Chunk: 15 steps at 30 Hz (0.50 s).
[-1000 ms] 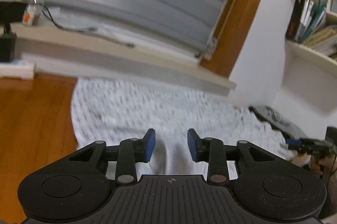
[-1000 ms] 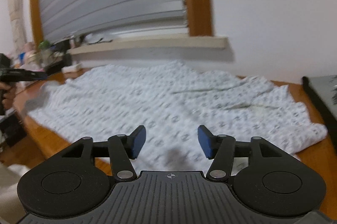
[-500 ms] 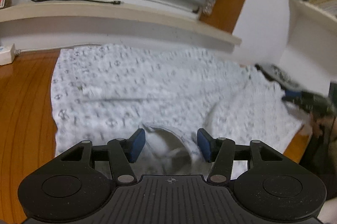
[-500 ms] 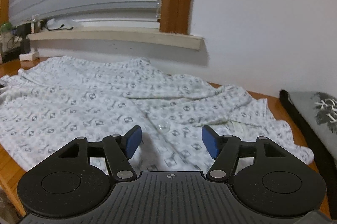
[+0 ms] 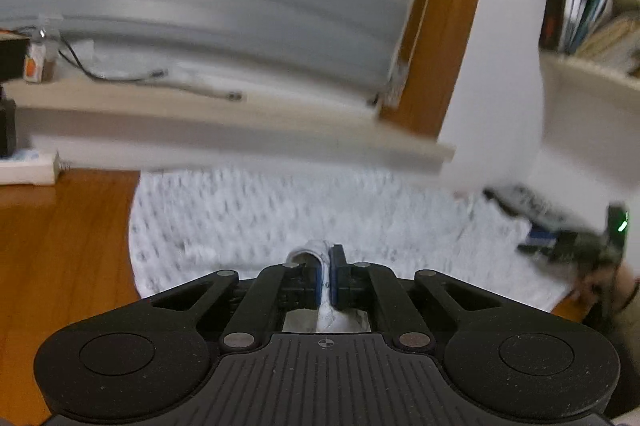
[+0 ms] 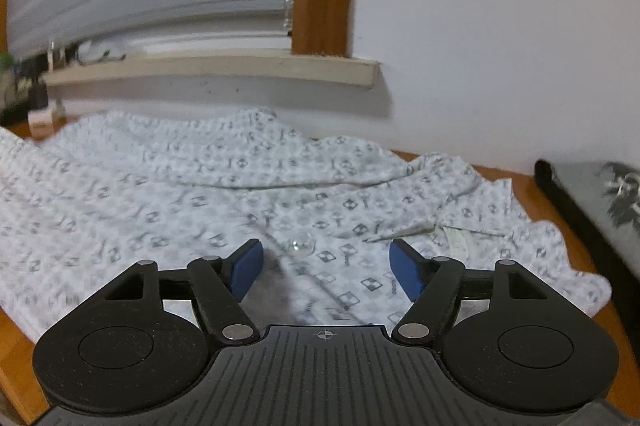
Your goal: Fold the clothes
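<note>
A white shirt with a grey printed pattern (image 6: 168,185) lies spread over a wooden table (image 5: 60,246). In the left wrist view my left gripper (image 5: 329,272) is shut on a raised fold of the shirt (image 5: 280,218) at its near edge, the cloth pinched between the blue pads. In the right wrist view my right gripper (image 6: 326,266) hovers low over the shirt's front near a clear button (image 6: 301,245); its jaws are opening and nothing is pressed between them. The other gripper (image 5: 568,242) and a hand show blurred at the right of the left wrist view.
A window sill (image 6: 224,69) with cables and small items runs along the wall behind the table, under grey blinds (image 5: 200,5). A dark folded garment (image 6: 592,201) lies at the table's right end. A white power strip (image 5: 28,169) sits at the back left. Shelves with books (image 5: 580,13) hang at the right.
My left gripper closed from open onto a fold of the shirt and lifted slightly. My right gripper swung right across the shirt, came lower, and its jaws spread wider.
</note>
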Available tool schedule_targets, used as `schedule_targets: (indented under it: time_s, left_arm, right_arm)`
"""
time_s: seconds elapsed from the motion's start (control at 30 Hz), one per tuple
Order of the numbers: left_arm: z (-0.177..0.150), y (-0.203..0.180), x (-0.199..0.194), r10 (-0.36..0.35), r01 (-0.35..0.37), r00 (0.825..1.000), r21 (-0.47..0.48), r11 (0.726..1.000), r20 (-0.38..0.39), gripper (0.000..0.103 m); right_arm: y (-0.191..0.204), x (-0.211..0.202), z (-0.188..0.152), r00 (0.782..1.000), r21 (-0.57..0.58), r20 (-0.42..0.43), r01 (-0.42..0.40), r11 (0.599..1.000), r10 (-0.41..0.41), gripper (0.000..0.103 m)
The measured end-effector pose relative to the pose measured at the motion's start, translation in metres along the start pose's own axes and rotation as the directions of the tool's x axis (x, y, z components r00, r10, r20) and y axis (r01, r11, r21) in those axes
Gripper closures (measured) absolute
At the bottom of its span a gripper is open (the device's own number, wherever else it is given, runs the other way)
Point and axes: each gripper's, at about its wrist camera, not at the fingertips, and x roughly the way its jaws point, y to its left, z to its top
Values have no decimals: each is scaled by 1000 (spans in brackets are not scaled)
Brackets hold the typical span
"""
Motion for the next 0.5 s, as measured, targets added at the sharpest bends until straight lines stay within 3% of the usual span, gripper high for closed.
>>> schedule_targets:
  time_s: [0.07, 0.1, 0.17, 0.2, 0.27, 0.37, 0.5]
  left_arm:
    - [-3, 3, 5, 24, -23, 997, 13, 1000, -72, 86]
    - [-9, 5, 12, 42, -39, 991, 25, 999, -127, 85]
    - [-18, 13, 16, 52, -52, 986, 5, 999, -161, 79]
    - [-21, 17, 15, 43, -46, 986, -16, 999, -160, 75]
    - [-20, 24, 8, 29, -37, 991, -54, 998, -128, 57]
    - [-12, 26, 6, 41, -47, 995, -53, 997, -94, 42]
    - [0, 28, 24, 41, -46, 994, -49, 998, -100, 39]
  right_arm:
    - [-4, 0, -1, 1000, 25, -4, -16, 1000, 16, 33]
    - [-4, 1, -1, 1000, 28, -8, -25, 999, 25, 33]
    - [-4, 2, -1, 999, 26, -18, -38, 999, 38, 32]
    - [-3, 3, -1, 999, 23, -22, -39, 999, 39, 32]
    - [-2, 4, -1, 999, 18, -30, -38, 999, 39, 31]
    - [-1, 6, -1, 998, 14, -40, -37, 999, 37, 31]
    - [-3, 4, -2, 999, 28, -32, -35, 999, 36, 31]
